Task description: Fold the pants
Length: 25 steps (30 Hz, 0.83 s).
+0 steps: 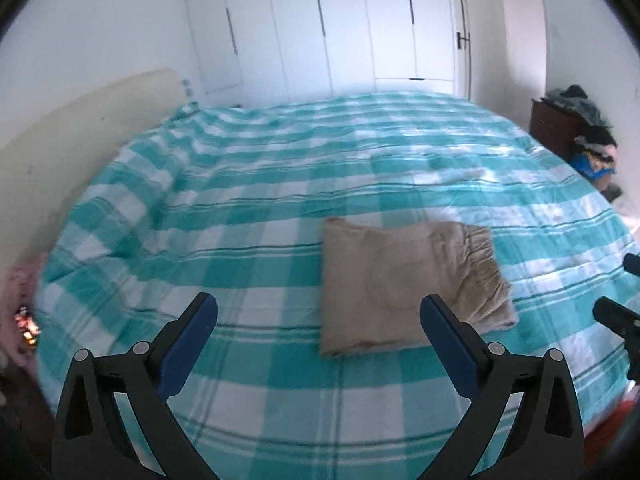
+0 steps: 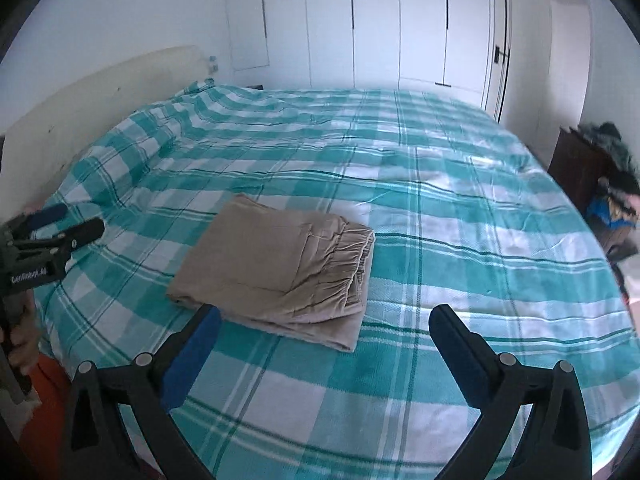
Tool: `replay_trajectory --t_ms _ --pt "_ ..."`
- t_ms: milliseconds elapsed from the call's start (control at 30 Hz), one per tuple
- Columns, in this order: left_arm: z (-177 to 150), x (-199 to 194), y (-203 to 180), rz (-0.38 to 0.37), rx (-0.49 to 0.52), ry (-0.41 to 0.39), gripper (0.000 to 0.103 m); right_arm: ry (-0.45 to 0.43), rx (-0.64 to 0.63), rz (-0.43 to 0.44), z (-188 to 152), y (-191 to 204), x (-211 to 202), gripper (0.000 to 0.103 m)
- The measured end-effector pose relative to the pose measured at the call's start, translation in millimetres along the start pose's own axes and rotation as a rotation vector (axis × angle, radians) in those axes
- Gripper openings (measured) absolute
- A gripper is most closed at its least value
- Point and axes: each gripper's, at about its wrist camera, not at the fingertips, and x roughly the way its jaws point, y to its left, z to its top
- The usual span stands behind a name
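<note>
Both tongs released, gripping nothing.
I see left tongs (image 1: 318, 308), right tongs (image 2: 325, 318) above folded pants (image 2: 276, 266) on the bed (image 2: 460, 240).

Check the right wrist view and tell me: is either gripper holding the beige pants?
No: the folded beige pants lie free on the checked bedspread, with the right gripper and left gripper open and clear.

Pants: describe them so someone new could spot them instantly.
A bed with a teal-and-white checked cover fills the room in front of white wardrobe doors. The pants lie on its near half, folded into a flat beige rectangle with the gathered waistband on top. They are the only plain-coloured item on the checks.
</note>
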Motion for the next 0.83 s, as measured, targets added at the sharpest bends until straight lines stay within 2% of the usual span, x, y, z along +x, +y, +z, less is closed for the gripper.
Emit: replay_trajectory --t_ms 67,133,200,300,400,567,733,833 --pt "-11.6 -14.6 3.0 0.032 0.021 -0.006 0.102 0.008 -0.005 0.001 -6.5 8.2 -12.5 0.103" --pt "-23.1 -22.0 5.5 0.038 0.067 0.065 0.102 0.031 -0.007 -0.003 -13.8 16.5 -21.5 0.103" --pt "-35.5 -26.2 9.0 -0.039 0.102 0.156 0.102 0.057 -0.011 -0.010 -23.9 27.1 -33.4 0.103" --pt "-54.7 -39.1 23.0 -0.087 0.039 0.184 0.102 0.078 -0.020 -0.014 -37.5 41.4 -50.8 0.103" --pt "-67.1 -44.9 24.8 -0.114 0.036 0.235 0.102 0.094 -0.026 -0.032 -47.9 52.4 -63.1 0.103" --pt "-73.9 -56.5 20.5 -0.125 0.040 0.236 0.102 0.109 -0.044 -0.043 -56.7 64.1 -74.6 0.103" --pt "-73.1 -64.8 19.1 -0.175 0.003 0.222 0.102 0.097 -0.052 -0.056 -58.3 66.2 -79.9 0.103" --pt "-71.6 -70.2 15.9 -0.149 0.019 0.183 0.102 0.101 -0.045 -0.048 -58.3 65.1 -78.8 0.103"
